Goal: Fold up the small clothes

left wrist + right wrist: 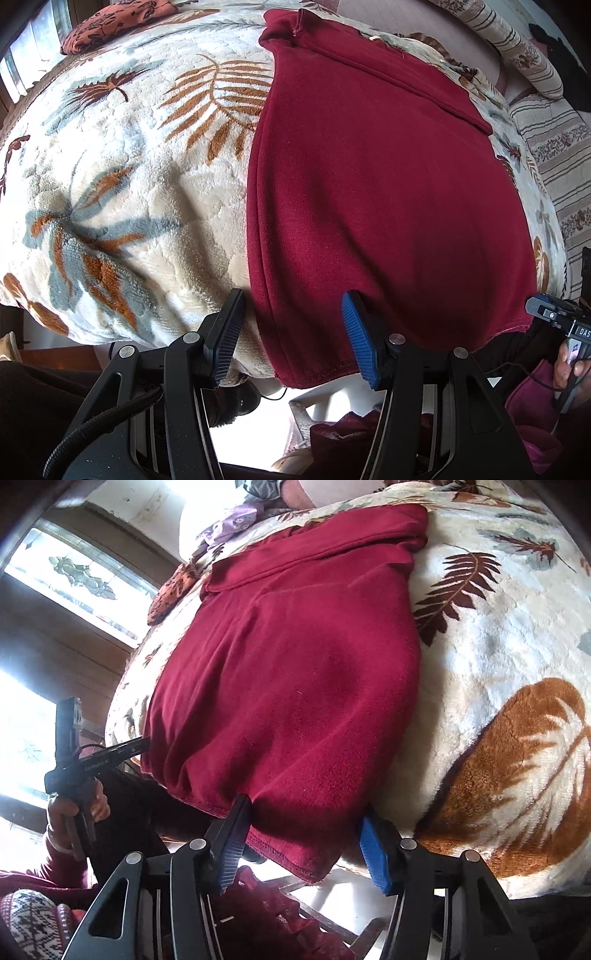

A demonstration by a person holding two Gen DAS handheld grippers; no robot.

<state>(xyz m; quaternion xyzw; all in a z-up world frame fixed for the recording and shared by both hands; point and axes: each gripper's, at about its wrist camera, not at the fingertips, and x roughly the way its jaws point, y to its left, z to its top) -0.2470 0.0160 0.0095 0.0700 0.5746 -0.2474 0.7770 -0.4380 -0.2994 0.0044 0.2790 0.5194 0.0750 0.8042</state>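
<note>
On the bed: a maroon garment (373, 192) lies flat on a leaf-patterned fleece blanket (140, 177), hem at the near edge.
Left gripper (295, 332): jaws apart, straddling the hem's left corner, pads not pressing.
Right gripper (306, 834): jaws parted around the hem's right corner, cloth between them, not yet pinched.
Background: striped pillow (517, 48), window (77, 576).
</note>
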